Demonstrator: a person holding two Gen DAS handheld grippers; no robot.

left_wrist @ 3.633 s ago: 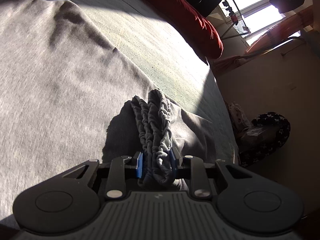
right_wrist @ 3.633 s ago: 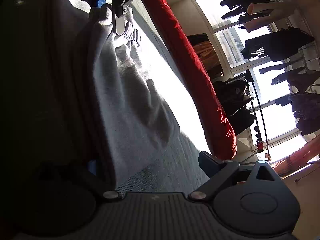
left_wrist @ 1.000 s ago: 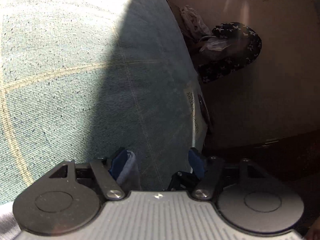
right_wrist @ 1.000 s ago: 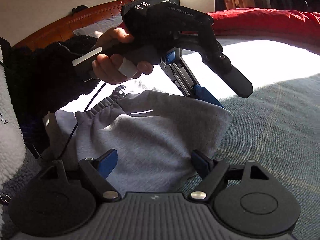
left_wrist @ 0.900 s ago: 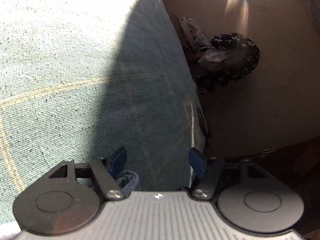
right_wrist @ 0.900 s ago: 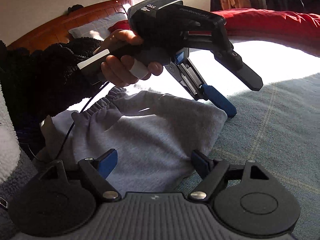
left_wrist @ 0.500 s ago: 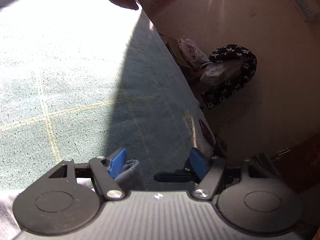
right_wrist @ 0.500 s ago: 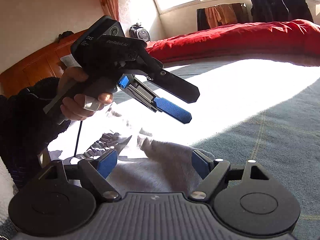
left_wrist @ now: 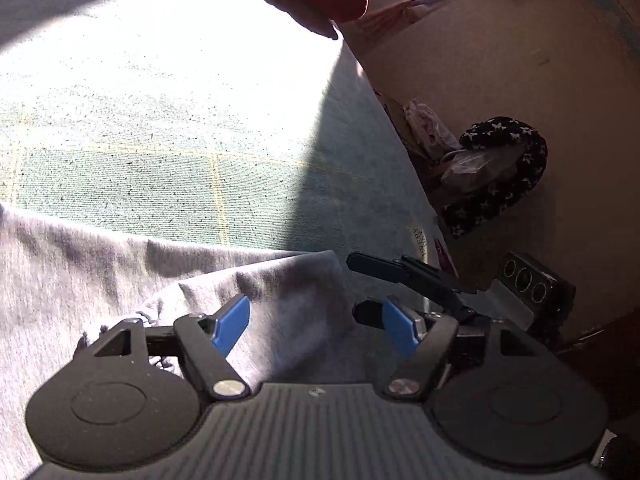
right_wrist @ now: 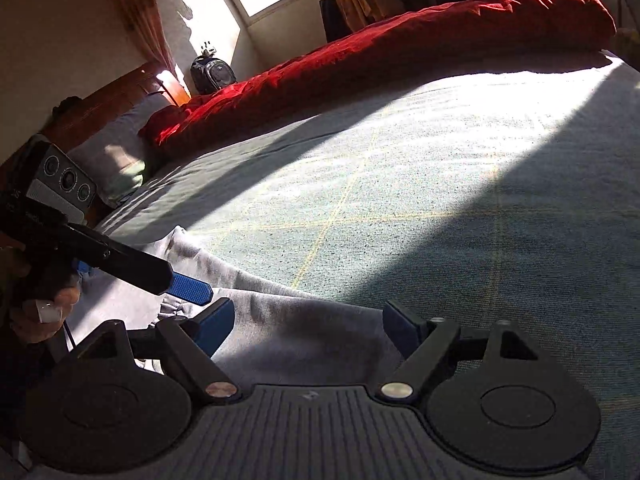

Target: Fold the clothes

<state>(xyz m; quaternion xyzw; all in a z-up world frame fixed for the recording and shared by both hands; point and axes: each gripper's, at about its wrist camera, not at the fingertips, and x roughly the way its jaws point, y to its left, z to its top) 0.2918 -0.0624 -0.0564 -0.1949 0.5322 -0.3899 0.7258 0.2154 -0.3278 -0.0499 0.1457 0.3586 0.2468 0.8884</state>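
Near the bed's (right_wrist: 400,184) close edge we see the grey garment (left_wrist: 288,300) lying folded on the checked cover, its corner just short of the drop to the floor. Our left gripper (left_wrist: 316,326) hovers above it, fingers spreading, nothing pinched. Our right gripper (right_wrist: 308,326) has its fingers spread too, seemingly clear of the cloth below. Beyond lies bare cover up to the red duvet (right_wrist: 400,44).

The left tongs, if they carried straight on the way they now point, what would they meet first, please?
Most likely the grey garment lying just beyond the left tongs, whose jaws are opening with nothing gripped. Past its edge comes the checked bedspread; depth is hard to judge.
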